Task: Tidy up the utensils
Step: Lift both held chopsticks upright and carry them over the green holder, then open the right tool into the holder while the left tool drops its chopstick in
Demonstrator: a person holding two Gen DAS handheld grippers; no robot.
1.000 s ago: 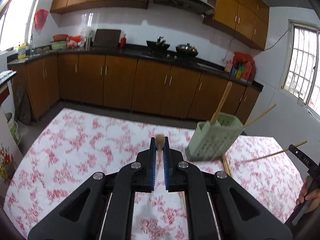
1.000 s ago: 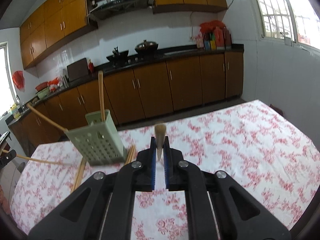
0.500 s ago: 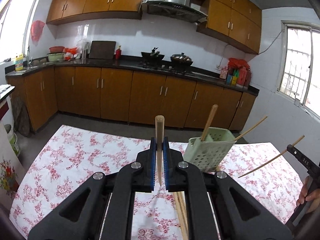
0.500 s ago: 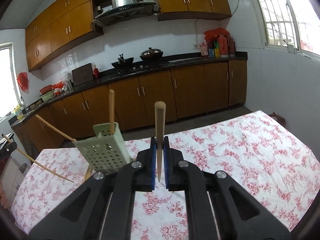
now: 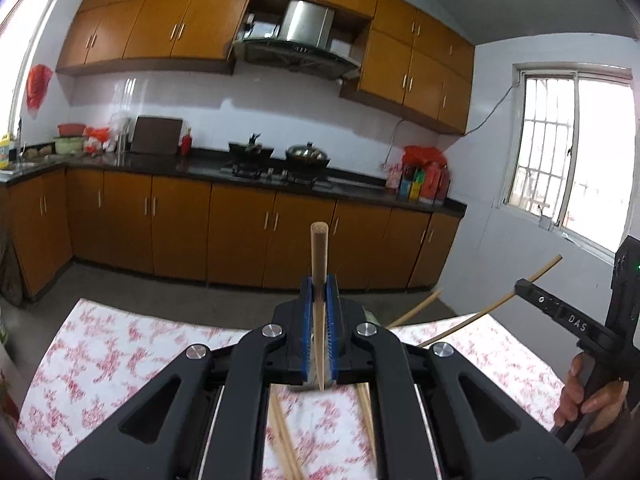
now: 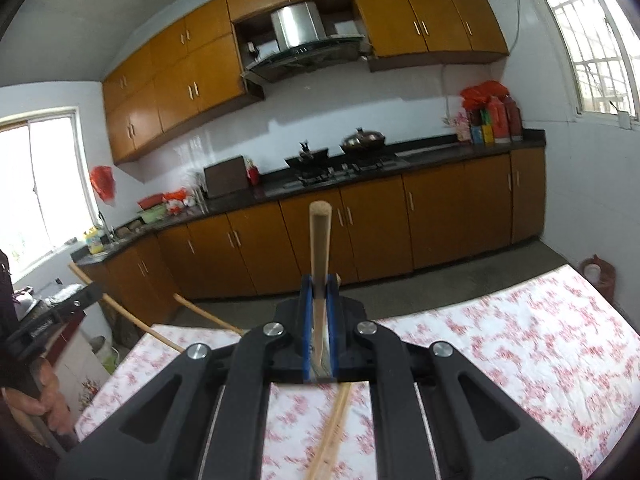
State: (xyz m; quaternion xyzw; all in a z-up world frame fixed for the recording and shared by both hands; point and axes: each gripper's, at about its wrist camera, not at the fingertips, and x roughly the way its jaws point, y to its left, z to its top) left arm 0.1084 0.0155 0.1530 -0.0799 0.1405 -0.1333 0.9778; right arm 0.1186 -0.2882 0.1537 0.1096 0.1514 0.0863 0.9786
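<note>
My left gripper (image 5: 319, 296) is shut on a wooden chopstick (image 5: 319, 256) that stands upright between its blue pads. My right gripper (image 6: 318, 292) is shut on another wooden chopstick (image 6: 319, 240), also upright. Both are raised above the table. The green holder is hidden behind the grippers in both views; only chopstick ends (image 5: 416, 310) (image 6: 204, 314) poke out beside them. More loose chopsticks (image 5: 282, 440) (image 6: 332, 436) lie on the floral tablecloth under the grippers. The right gripper and its chopstick (image 5: 516, 294) show at the right edge of the left wrist view.
The table has a red-and-white floral cloth (image 5: 104, 352) (image 6: 520, 340). Behind it run brown kitchen cabinets (image 5: 180, 232) with a black counter and a stove (image 6: 340, 168). A person's hand (image 5: 592, 392) grips the right handle; the other hand (image 6: 36, 396) shows at the left.
Both grippers have tilted up and risen, so the chopsticks now stand taller in view. The green holder has dropped out of sight behind the grippers.
</note>
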